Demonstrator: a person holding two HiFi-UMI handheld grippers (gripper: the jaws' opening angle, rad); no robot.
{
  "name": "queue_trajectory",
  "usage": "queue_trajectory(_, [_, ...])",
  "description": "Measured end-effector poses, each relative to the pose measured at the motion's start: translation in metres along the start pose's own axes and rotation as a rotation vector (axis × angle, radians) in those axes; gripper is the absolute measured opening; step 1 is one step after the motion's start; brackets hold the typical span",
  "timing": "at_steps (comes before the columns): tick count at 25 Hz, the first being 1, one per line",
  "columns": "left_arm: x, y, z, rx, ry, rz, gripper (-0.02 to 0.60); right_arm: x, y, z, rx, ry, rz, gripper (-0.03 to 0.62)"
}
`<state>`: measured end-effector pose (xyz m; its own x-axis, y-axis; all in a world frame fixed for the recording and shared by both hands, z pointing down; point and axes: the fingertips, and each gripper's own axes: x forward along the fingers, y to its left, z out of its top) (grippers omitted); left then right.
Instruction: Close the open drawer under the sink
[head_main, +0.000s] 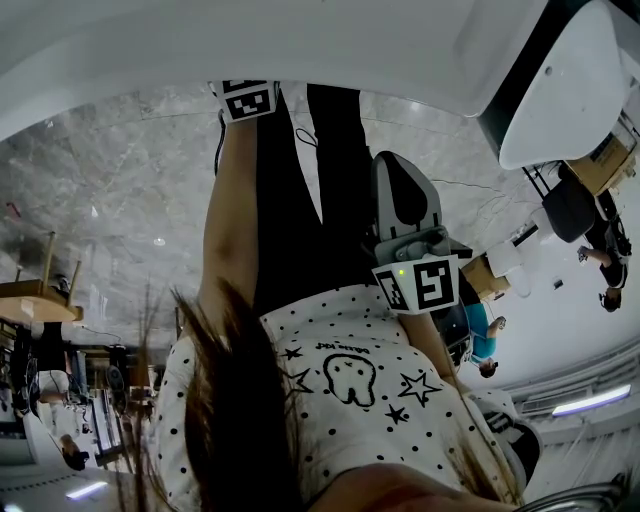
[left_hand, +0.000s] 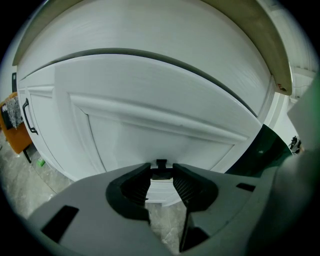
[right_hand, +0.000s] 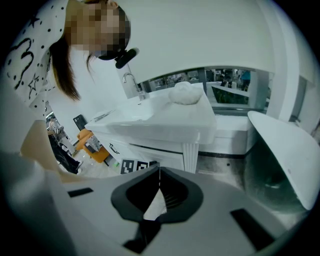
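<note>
Two grippers, two different jobs right now. Left gripper (left_hand: 161, 175) is up against the drawer (left_hand: 150, 125), whose white panelled front fills almost all of that gripper's view. Its jaws are only a narrow gap apart, and a small dark handle (left_hand: 161, 164) sits between the tips. From this angle it looks like they're pinching it, though most of the handle is hidden behind the jaws. A dark seam runs along the top of the drawer front, under the pale countertop edge (left_hand: 270, 45) above it.

Right gripper (right_hand: 159, 172) is held back, well apart from the cabinet, jaws pressed together with nothing between them. Over its jaws you see the whole unit farther off: the white sink (right_hand: 131, 112) with a curved faucet (right_hand: 131, 82) at the far left, and a crumpled white cloth (right_hand: 185, 93) on the counter to the right. The left gripper's marker cube (right_hand: 135, 166) is low against the cabinet front beneath the sink.

From the head view, the person is bent steeply over, with a polka-dot shirt (head_main: 350, 400) in the near foreground and grey marble floor (head_main: 120, 200) below. The left gripper shows at the far edge by the white cabinet, and the right one hangs nearer the body.
</note>
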<state>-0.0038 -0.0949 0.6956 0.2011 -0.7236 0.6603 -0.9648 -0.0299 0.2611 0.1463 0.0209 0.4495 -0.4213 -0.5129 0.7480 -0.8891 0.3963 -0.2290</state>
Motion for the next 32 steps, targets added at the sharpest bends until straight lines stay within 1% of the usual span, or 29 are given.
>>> queue_trajectory(14, [0.0042,-0.0057,0.0068,-0.003,-0.009,0.000,0.143,-0.0006,-0.0016,0.0012,-0.003,0.006,0.004,0.014])
queue_trajectory(32, [0.0072,-0.0026,0.0093,0.000,-0.020,-0.016,0.143,0.0022,0.0042,-0.0013,-0.012,0.014,0.018,0.014])
